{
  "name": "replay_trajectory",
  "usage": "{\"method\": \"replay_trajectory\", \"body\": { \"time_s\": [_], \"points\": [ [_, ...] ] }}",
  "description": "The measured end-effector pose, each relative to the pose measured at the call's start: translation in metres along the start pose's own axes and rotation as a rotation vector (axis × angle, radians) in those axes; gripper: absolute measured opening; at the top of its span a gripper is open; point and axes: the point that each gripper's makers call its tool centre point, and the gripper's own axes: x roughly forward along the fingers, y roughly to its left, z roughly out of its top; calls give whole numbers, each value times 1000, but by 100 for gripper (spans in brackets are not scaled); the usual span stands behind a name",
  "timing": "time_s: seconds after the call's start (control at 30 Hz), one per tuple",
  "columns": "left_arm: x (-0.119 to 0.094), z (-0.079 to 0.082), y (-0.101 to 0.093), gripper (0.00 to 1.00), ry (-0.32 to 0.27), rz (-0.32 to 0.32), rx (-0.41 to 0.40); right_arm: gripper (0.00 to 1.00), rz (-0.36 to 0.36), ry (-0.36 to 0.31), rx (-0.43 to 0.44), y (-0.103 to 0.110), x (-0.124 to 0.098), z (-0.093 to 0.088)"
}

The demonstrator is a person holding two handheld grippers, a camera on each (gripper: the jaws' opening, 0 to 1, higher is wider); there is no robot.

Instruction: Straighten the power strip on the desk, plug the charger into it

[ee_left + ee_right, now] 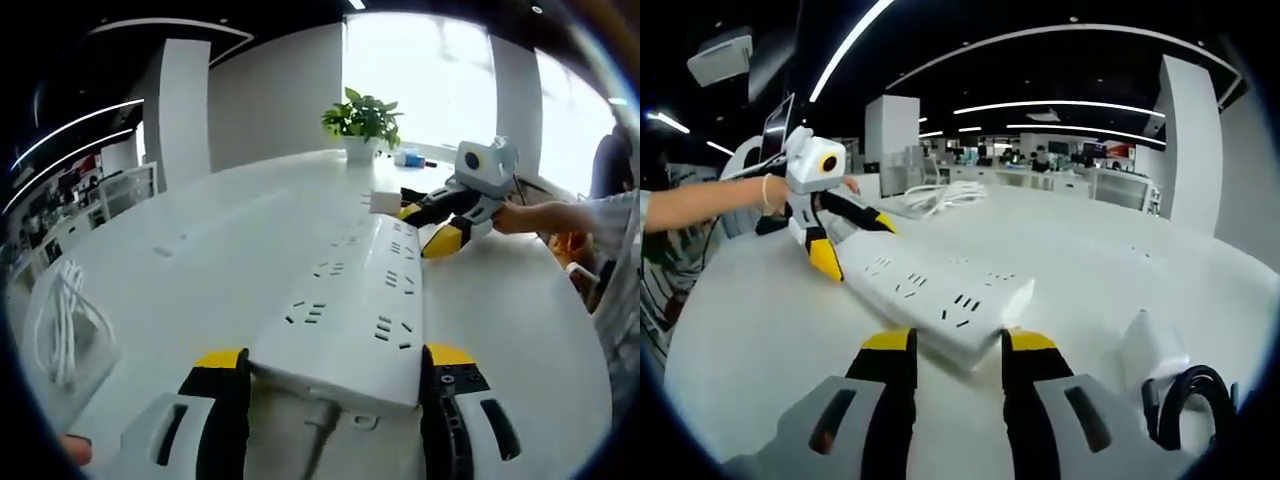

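Observation:
A long white power strip (350, 290) lies on the white desk (200, 250). My left gripper (335, 358) is shut on its cable end, one yellow-tipped jaw on each long side. The right gripper (432, 226) comes in from the right and grips the strip's far end. In the right gripper view the power strip (930, 290) runs away from my right gripper (960, 345), whose jaws pinch its near end, with the left gripper (850, 245) at the other end. The white charger (1148, 345) with its black cable (1195, 400) lies to the right; the charger (384, 201) also sits beside the strip's far end.
A coil of white cable (62, 322) lies on the desk at the left, also seen as a cable coil (940, 195) behind the strip. A potted plant (362, 120) stands at the far edge. A person's hand (535, 215) and forearm (710, 202) hold the grippers.

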Motion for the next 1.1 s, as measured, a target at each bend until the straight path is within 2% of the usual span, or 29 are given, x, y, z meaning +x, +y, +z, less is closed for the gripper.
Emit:
{"method": "replay_trajectory", "body": {
  "time_s": [0.23, 1.1],
  "points": [
    [2, 0, 0, 69, 24, -17, 13, 31, -1, -1, 1, 1, -2, -1],
    [7, 3, 6, 70, 36, -51, 65, 29, -7, -5, 1, -3, -3, -1]
  ]
}}
